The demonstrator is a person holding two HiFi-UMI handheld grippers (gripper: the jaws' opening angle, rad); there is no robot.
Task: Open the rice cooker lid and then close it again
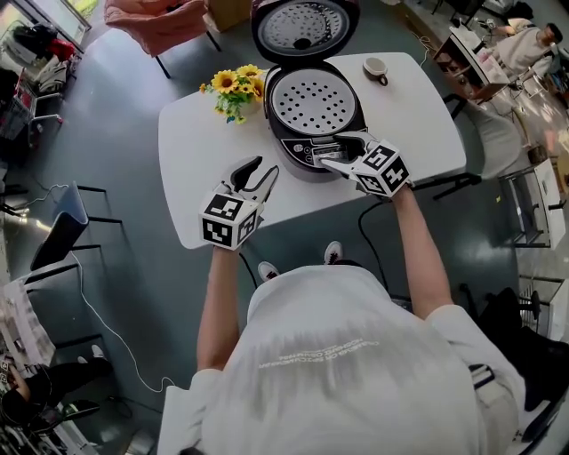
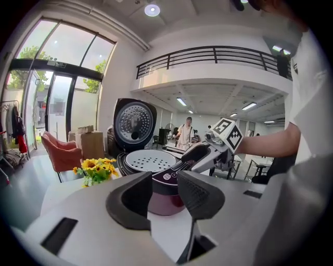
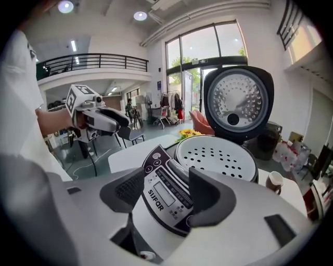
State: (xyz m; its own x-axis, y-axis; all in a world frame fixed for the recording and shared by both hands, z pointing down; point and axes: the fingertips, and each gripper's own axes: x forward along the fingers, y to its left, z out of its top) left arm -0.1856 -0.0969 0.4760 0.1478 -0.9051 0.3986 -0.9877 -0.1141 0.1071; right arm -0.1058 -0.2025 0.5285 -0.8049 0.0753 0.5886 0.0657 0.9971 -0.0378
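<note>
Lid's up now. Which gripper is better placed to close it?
Right. The right gripper is at the front panel of the rice cooker, jaws open, nearer the raised lid. The left gripper hangs over the table, short of it.

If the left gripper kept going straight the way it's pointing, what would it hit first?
Probably the rice cooker: its dark red body shows between the open jaws of the left gripper. Depth is unclear.

The head view looks steeply down from above the person onto the table (image 1: 191,151), with the rice cooker (image 1: 313,105) at twelve o'clock. The camera on the left gripper (image 1: 264,169) looks low across the table from the cooker's seven o'clock, near it. The camera on the right gripper (image 1: 331,151) crowds its front from five o'clock. All three views share the cooker.
</note>
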